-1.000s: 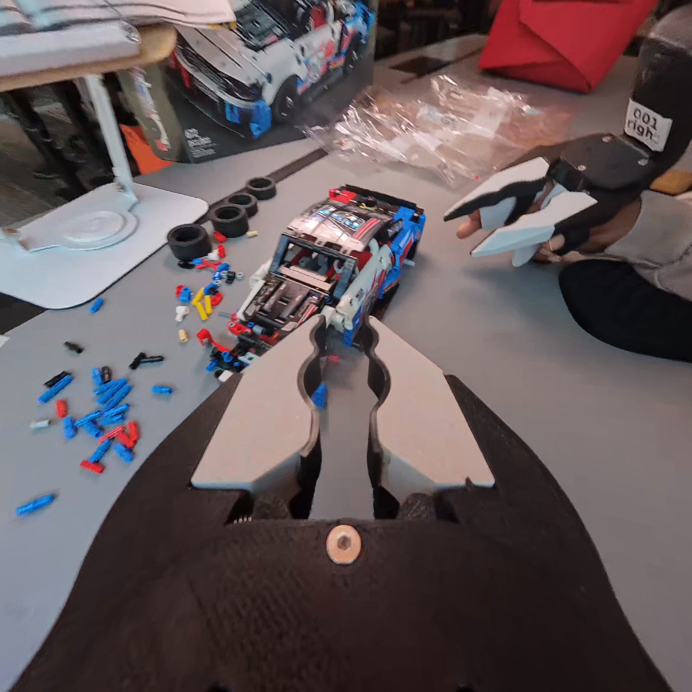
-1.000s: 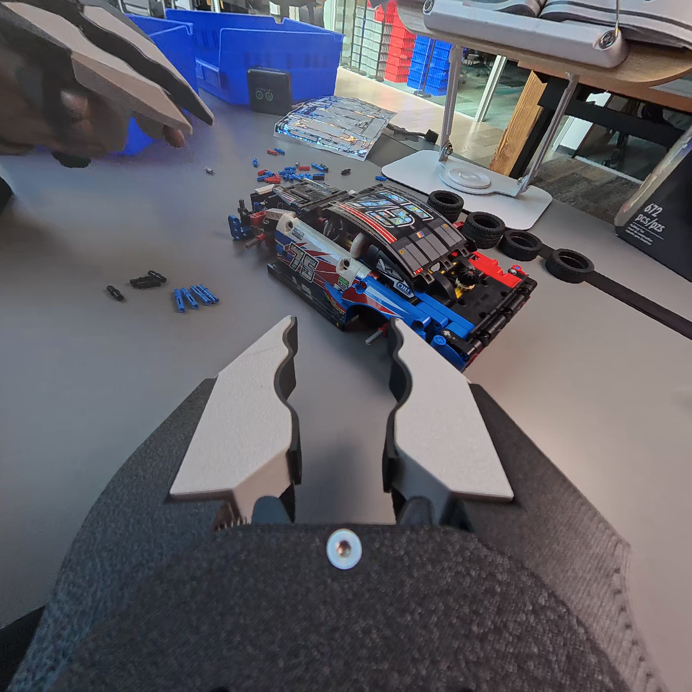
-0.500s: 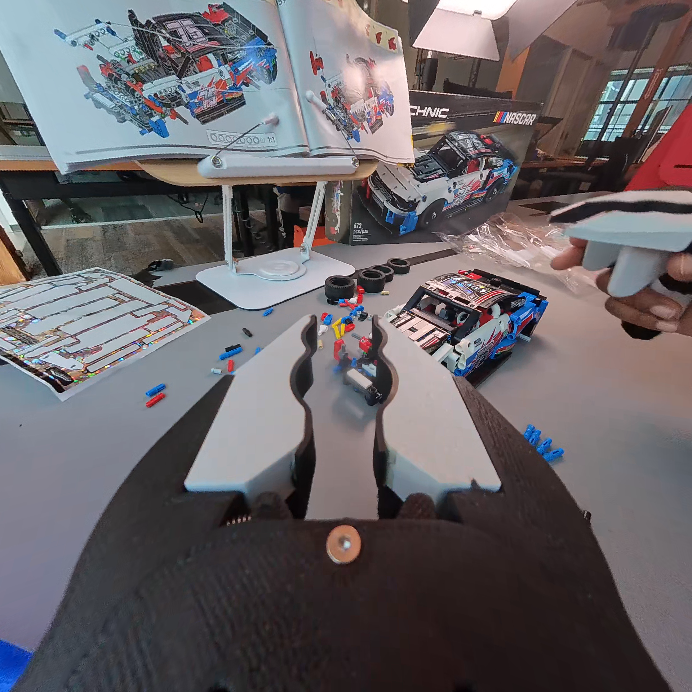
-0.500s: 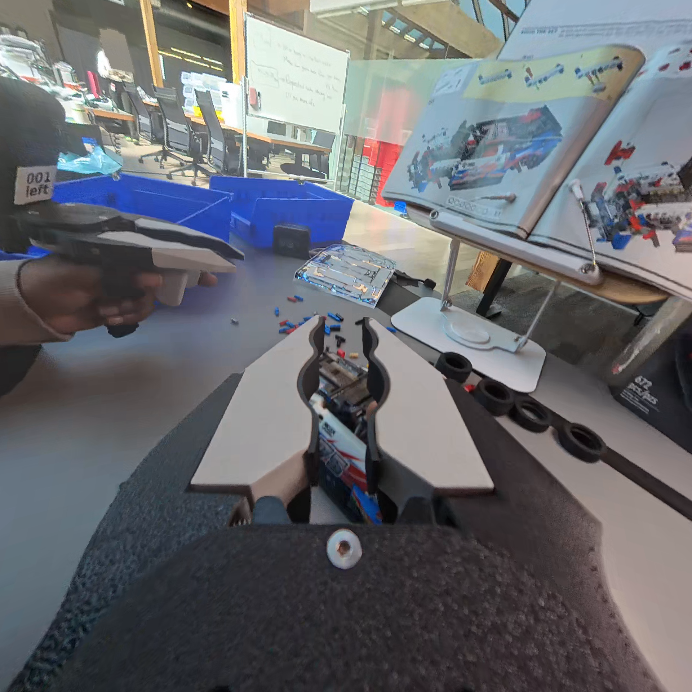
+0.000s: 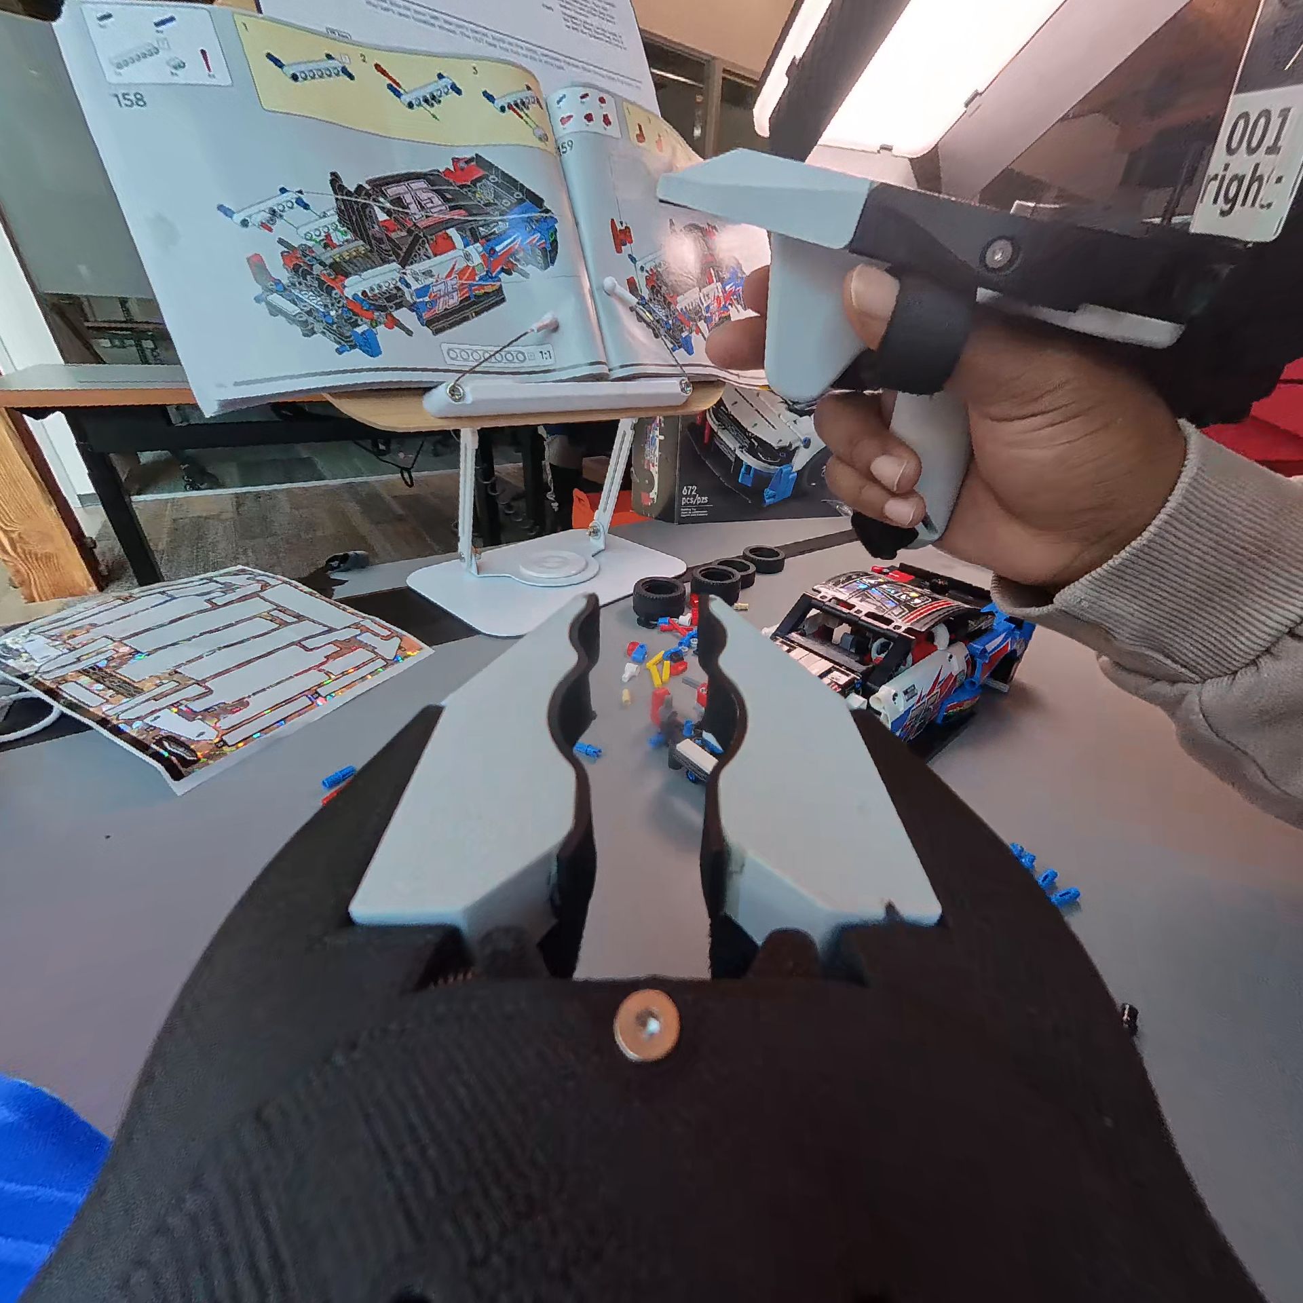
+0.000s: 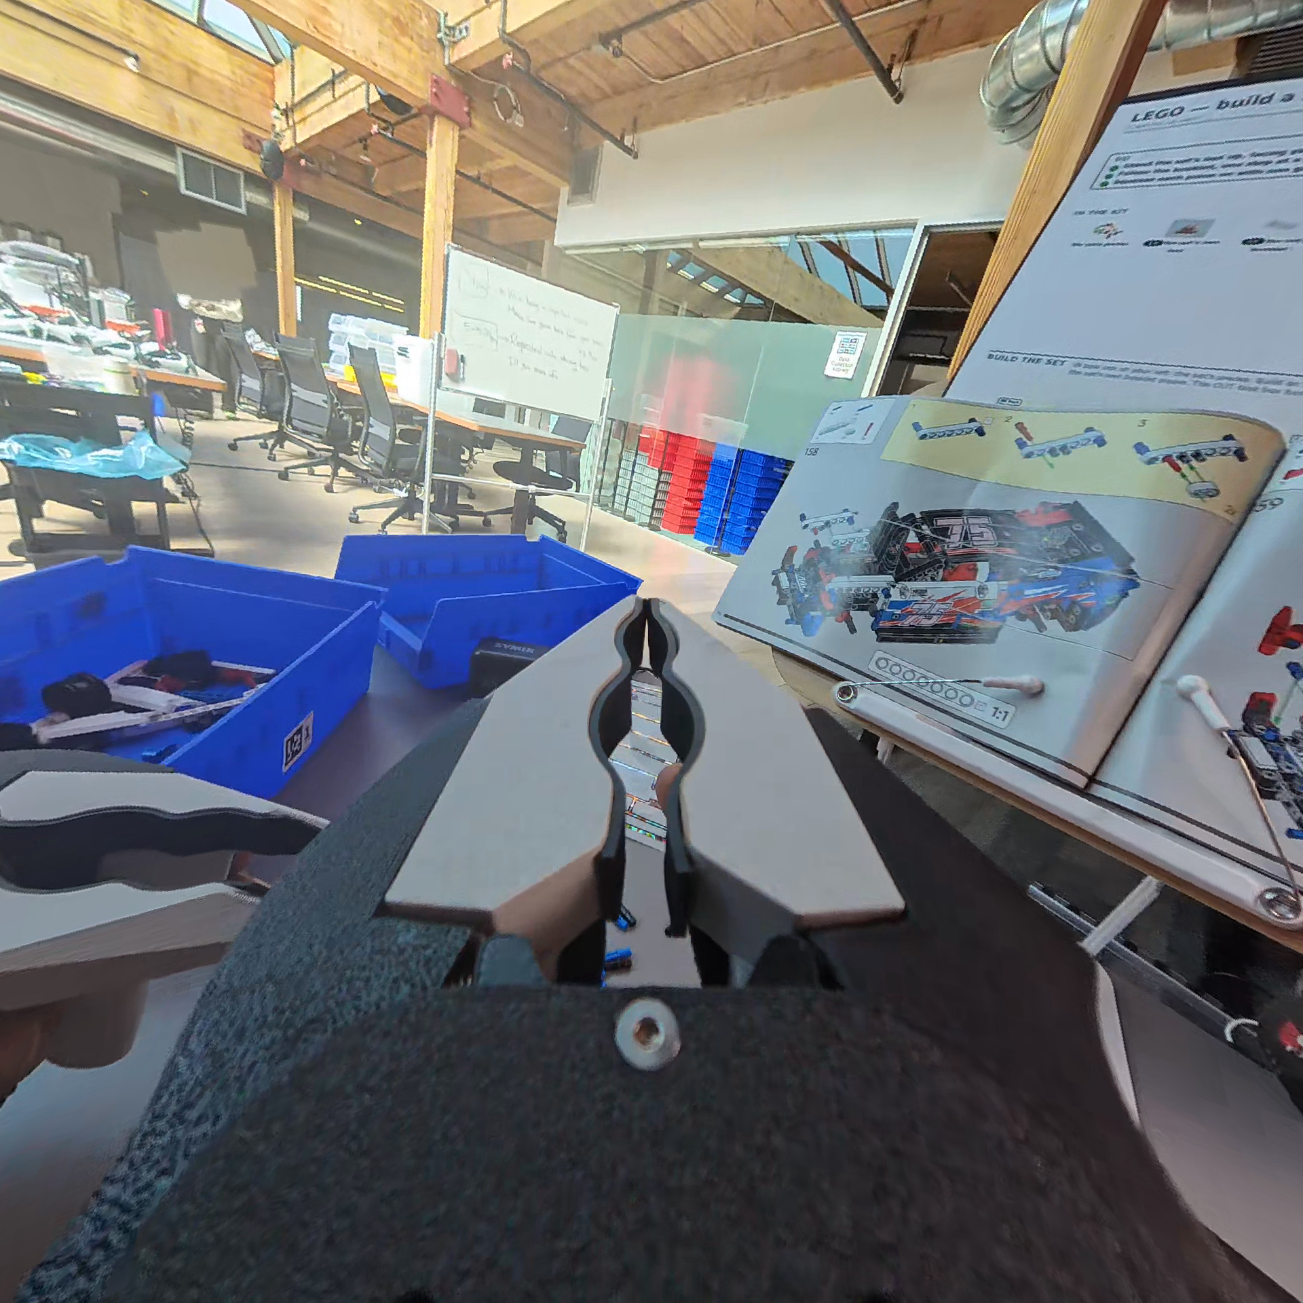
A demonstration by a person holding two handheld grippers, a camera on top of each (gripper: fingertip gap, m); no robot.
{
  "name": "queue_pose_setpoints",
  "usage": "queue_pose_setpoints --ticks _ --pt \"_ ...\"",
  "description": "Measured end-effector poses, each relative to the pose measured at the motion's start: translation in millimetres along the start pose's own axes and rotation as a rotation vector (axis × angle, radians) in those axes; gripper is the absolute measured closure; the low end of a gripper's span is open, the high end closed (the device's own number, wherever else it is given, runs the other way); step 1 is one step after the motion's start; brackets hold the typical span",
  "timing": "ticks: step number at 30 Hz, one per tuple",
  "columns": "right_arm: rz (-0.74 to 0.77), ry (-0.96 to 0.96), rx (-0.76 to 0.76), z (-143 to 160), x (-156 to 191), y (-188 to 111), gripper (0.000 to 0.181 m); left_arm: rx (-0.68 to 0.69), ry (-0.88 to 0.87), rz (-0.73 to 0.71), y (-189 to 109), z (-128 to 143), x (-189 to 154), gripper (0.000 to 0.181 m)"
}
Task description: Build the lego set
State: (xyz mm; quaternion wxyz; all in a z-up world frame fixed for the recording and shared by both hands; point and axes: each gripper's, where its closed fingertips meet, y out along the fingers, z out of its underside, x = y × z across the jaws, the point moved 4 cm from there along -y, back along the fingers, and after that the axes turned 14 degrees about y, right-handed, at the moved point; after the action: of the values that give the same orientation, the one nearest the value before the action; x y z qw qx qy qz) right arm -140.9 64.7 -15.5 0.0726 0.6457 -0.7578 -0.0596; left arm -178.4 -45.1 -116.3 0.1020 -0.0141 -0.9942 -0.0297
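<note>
Beside lego car [image 5: 909, 652], loose pieces [image 5: 666, 666], tyres [image 5: 712, 582], sticker sheet [image 5: 190, 666]

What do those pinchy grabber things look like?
Each has two pale grey wedge fingers with wavy black inner edges, on a textured black body with a silver screw. The right gripper has a grey pistol handle and a white label. The person wears a grey ribbed sleeve.
</note>
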Motion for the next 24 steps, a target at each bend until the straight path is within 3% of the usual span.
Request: queue_pose_setpoints --ticks 5,9,14,18,22,24 --pt "0.07 -0.011 -0.04 -7 -9 -7 0.181 -0.013 -0.023 -0.013 -1 -1 5 0.154" --pt "0.101 -0.041 -0.038 -9 -18 -33 0.173 -0.021 -0.022 -0.033 -3 -1 9 0.154" --pt "0.115 -0.103 0.025 7 -37 -105 0.157 -0.044 -0.042 -0.032 -7 -8 12 0.156" --pt "0.152 -0.092 0.106 22 -58 -172 0.155 -0.122 -0.016 -0.067 -22 -36 25 0.163" --pt "0.236 -0.064 0.163 37 -85 -227 0.164 -0.132 0.063 -0.222 -62 -81 79 0.168" --pt "0.264 -0.039 0.174 43 -95 -246 0.166 -0.007 0.083 -0.271 -83 -92 118 0.168"
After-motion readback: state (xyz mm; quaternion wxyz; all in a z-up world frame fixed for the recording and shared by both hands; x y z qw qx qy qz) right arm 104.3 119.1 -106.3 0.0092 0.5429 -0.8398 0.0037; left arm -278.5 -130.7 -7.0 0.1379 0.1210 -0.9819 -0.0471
